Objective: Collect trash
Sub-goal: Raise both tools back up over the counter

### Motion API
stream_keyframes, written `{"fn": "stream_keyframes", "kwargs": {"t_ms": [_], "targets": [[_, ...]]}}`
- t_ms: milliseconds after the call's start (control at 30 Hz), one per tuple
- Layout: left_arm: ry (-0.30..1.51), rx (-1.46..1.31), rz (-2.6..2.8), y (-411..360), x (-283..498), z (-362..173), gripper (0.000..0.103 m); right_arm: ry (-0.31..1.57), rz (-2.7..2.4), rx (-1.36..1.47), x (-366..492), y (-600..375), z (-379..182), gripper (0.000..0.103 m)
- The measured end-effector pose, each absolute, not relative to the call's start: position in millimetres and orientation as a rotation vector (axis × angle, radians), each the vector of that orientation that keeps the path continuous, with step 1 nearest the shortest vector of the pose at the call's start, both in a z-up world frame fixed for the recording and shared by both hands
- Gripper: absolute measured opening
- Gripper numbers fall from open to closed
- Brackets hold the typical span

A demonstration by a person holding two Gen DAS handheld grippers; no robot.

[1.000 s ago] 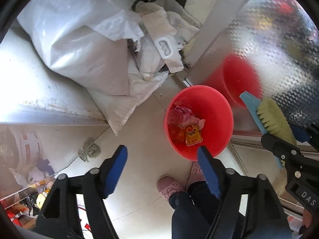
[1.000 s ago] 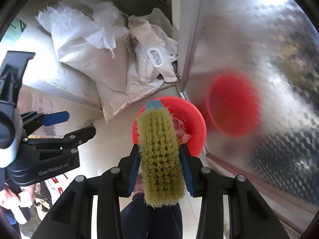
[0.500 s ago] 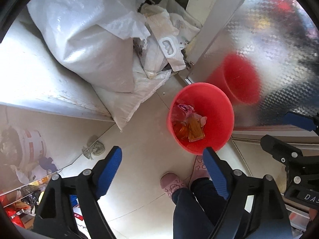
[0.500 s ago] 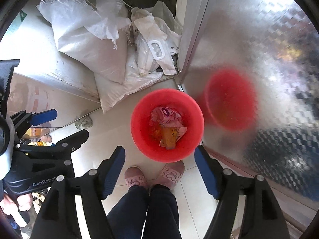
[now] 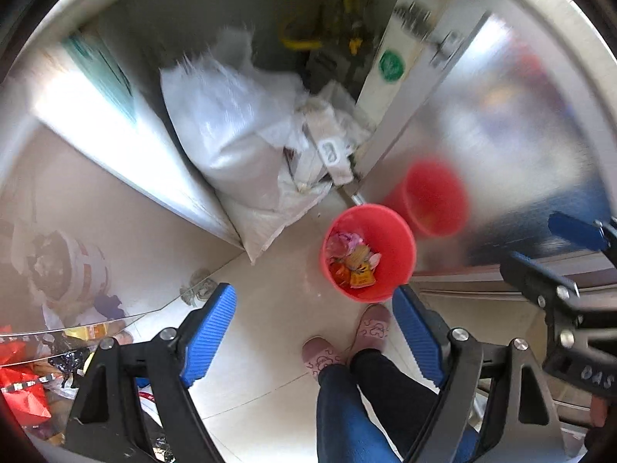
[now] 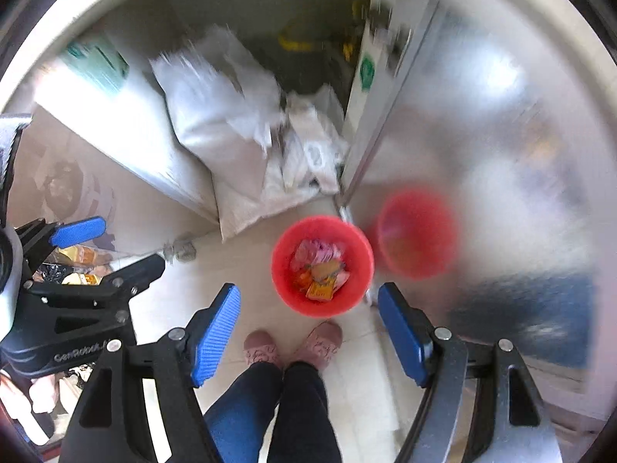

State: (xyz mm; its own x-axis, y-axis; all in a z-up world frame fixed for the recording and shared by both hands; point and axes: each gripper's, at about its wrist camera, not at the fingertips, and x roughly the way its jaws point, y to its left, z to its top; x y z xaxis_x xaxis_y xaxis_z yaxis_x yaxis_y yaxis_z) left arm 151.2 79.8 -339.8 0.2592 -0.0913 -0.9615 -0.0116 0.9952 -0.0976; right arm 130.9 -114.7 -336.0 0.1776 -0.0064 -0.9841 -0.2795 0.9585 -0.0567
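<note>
**Hovering over the bin, both claws empty**

Pointing down, the left claw (image 5: 314, 332) gapes wide. The right claw (image 6: 308, 332) has just been opening; nothing sits between its pads. The red bin (image 6: 322, 266) of wrappers (image 6: 320, 270) stands on bare floor (image 5: 270, 332), beside the steel door (image 6: 482, 154) edge, near white sacks (image 5: 231, 142).

Black tool (image 6: 308, 332) frames, blue ribbed pads (silver screws); pink slippers (image 6: 293, 345).

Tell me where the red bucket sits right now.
In both wrist views the red bucket stands on the tiled floor just ahead of the person's pink slippers, beside the shiny metal door and below the white sacks.
</note>
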Motion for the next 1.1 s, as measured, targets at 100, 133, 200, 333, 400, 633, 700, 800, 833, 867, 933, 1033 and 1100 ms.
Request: {"fn": "stream_keyframes", "kwargs": {"t_ms": [100,133,200,333,400,633,700,800,833,867,933,1033,1100], "targets": [[1.287,-0.109,-0.063,82.9,144.8,-302.0,0.082,1.324,0.189,-0.262,129.1,-113.6,-298.4,0.077],[1.277,-0.102,-0.057,82.1,143.1,-290.0,0.082,1.306,0.193,-0.262,128.3,-113.4,-286.7,0.08],[1.249,-0.093,-0.059,79.8,140.6,-265.8,0.082,1.271,0.199,-0.264,127.9,-112.2,-264.8,0.084],[1.204,-0.103,-0.057,81.6,139.0,-224.9,0.082,1.214,0.193,-0.278,128.4,-111.4,-228.8,0.092],[1.179,-0.105,-0.054,82.8,138.8,-203.7,0.082,1.182,0.178,-0.285,127.2,-112.2,-211.4,0.092],[1.113,-0.108,-0.065,77.1,140.1,-150.6,0.082,1.082,0.134,-0.285,123.0,-116.9,-164.9,0.1],[1.101,-0.099,-0.064,73.7,142.3,-140.0,0.082,1.061,0.115,-0.283,123.4,-119.5,-156.4,0.1],[1.08,-0.081,-0.076,65.8,148.5,-125.0,0.082,1.034,0.094,-0.269,125.3,-124.4,-143.2,0.1],[1.073,-0.072,-0.083,65.3,150.5,-118.5,0.082,1.025,0.086,-0.267,126.4,-125.4,-139.6,0.1],[1.066,-0.064,-0.089,62.8,154.0,-114.8,0.082,1.017,0.078,-0.263,127.9,-127.8,-136.9,0.1],[1.052,-0.042,-0.108,58.0,162.1,-107.0,0.082,1.009,0.058,-0.257,131.3,-133.4,-125.6,0.1],[1.024,-0.004,-0.135,49.7,176.8,-92.1,0.082,1.006,0.036,-0.24,135.8,-140.4,-110.3,0.1],[1.013,0.02,-0.149,42.4,189.6,-84.3,0.082,1.003,0.022,-0.229,144.1,-146.4,-105.1,0.1]]}}
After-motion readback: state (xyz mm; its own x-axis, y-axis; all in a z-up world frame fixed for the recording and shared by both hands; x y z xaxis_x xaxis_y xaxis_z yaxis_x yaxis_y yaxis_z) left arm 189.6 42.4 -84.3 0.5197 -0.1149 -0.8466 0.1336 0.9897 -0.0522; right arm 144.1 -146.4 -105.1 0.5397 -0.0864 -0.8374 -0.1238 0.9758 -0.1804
